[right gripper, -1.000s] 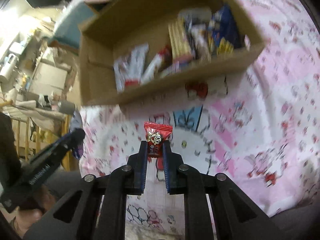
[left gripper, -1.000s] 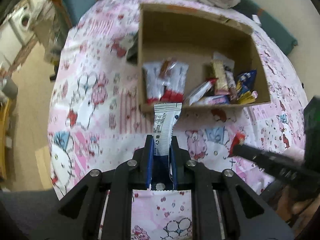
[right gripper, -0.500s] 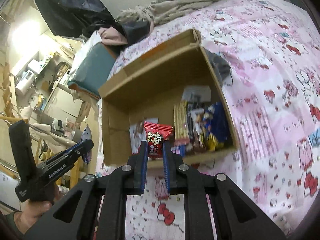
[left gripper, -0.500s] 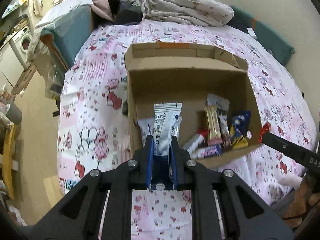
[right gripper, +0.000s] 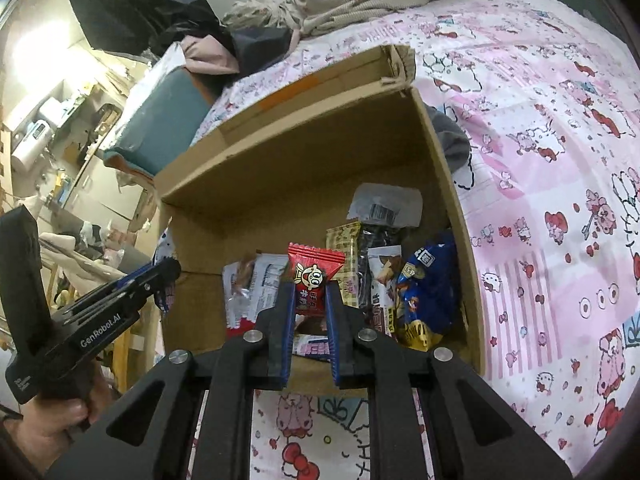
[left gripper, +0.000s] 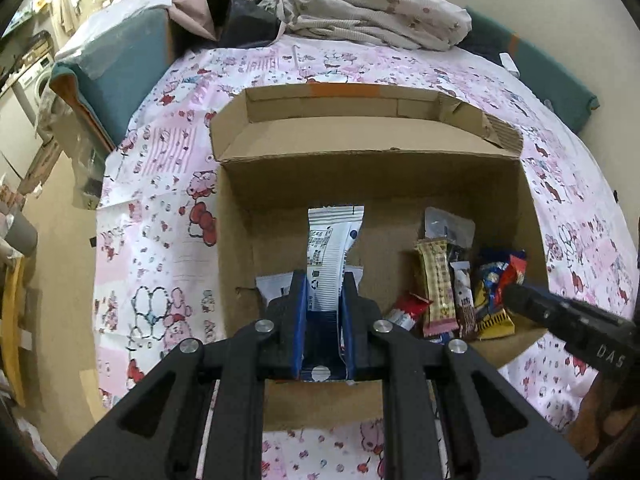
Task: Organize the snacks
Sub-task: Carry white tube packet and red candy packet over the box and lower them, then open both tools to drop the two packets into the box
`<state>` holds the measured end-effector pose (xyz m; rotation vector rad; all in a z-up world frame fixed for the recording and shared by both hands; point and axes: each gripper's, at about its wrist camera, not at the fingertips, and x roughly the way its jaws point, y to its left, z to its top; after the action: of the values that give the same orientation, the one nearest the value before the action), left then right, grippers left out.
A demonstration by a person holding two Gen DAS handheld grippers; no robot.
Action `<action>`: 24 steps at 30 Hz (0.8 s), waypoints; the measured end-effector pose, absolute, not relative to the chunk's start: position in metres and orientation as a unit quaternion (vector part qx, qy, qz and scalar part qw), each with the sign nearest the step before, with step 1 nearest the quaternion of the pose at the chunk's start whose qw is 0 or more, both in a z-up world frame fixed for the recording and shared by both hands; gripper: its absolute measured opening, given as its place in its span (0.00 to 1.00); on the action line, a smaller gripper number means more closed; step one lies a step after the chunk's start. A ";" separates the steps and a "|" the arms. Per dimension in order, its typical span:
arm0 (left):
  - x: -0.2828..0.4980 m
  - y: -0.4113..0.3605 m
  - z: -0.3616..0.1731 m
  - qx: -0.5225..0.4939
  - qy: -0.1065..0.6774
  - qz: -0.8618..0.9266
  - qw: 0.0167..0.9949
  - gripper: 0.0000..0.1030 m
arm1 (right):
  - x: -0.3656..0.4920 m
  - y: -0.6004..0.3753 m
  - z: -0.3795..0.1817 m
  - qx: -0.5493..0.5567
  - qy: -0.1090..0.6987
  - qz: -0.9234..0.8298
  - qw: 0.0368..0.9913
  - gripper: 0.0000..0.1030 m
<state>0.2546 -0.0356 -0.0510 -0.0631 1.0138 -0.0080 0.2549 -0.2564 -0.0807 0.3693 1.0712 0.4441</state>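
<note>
The left gripper (left gripper: pixel 323 280) is squeezing a white snack packet (left gripper: pixel 329 256) between its two blue pads. The packet is sticking up out of the jaws, and its top is showing small print. The left gripper is hanging over the near left part of a brown cardboard box (left gripper: pixel 372 176).

The right gripper (right gripper: pixel 311 294) is pinching a small red candy packet (right gripper: pixel 313 276) with a cartoon face on it. The right gripper is hanging over the near edge of the same box (right gripper: pixel 296 184).

Inside the box, more snacks are lying in a bunch by the right wall. A beige bar (left gripper: pixel 438 284) is lying next to a blue and yellow bag (right gripper: pixel 426 292). A dark packet with a white label (right gripper: pixel 386 204) is sitting behind them. Some white and red packets (right gripper: pixel 250 292) are lying on the left side of the box floor.

The box is sitting on a bed with a pink cartoon sheet (right gripper: pixel 552 168). A crumpled blanket (left gripper: pixel 376 12) is lying at the far end of the bed. A hand (right gripper: pixel 56 428) is holding the left gripper's handle in the right wrist view.
</note>
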 end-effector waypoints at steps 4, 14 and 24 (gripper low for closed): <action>0.265 -0.040 -0.059 -0.030 0.489 -0.007 0.872 0.13 | 0.262 -0.255 -0.091 0.176 0.515 0.208 0.813 0.15; 0.278 -0.047 -0.080 -0.030 0.498 -0.007 0.866 0.13 | 0.268 -0.253 -0.104 0.175 0.534 0.198 0.803 0.15; 0.279 -0.044 -0.077 -0.048 0.496 -0.013 0.867 0.15 | 0.267 -0.255 -0.100 0.186 0.524 0.205 0.805 0.19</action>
<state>0.2789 -0.0445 -0.0775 -0.1012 1.0378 -0.0271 0.2673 -0.2554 -0.0999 0.3987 1.1225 0.4382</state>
